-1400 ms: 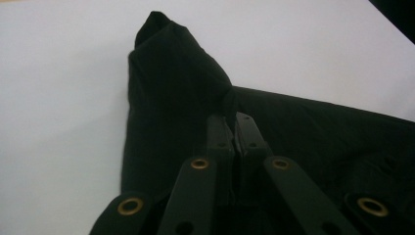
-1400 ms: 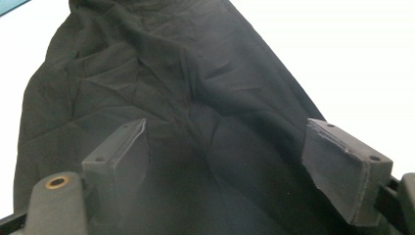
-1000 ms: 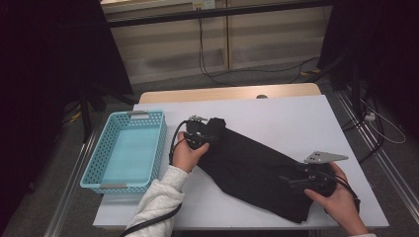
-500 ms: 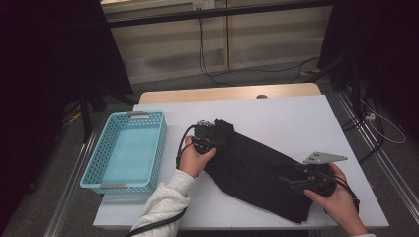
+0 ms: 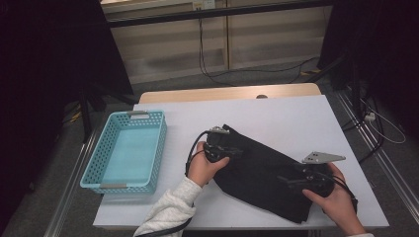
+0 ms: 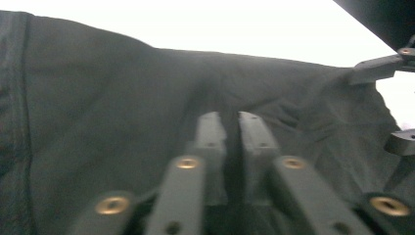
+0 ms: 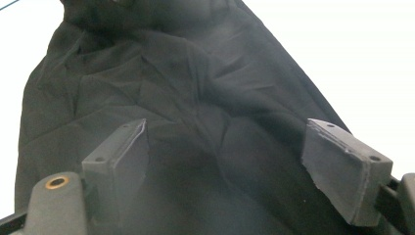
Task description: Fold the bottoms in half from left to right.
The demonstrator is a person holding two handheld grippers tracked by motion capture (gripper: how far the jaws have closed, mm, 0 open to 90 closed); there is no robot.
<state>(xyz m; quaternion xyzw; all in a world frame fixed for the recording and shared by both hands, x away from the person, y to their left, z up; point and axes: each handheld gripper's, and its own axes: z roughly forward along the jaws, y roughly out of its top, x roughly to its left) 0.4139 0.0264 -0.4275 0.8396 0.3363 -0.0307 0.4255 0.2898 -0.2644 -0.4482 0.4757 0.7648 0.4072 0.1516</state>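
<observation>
1. The left gripper (image 5: 228, 149), having slid right since the earlier frame, is parting its jaws slightly, a narrow gap showing over the cloth (image 5: 267, 173).
2. The right gripper (image 5: 291, 180) is staying put at lower right, released, jaws wide above the cloth.
3. The cloth is lying centre-right on the table (image 5: 276, 118); the basket (image 5: 126, 153) is sitting left.

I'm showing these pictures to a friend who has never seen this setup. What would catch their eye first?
Probably the black cloth, spread slantwise across the white table, with a claw at each end: the left claw at its upper corner, jaws just opening with a narrow gap over the fabric, and the right claw near its lower end, jaws wide apart. Next comes the light blue basket on the table's left side.
</observation>
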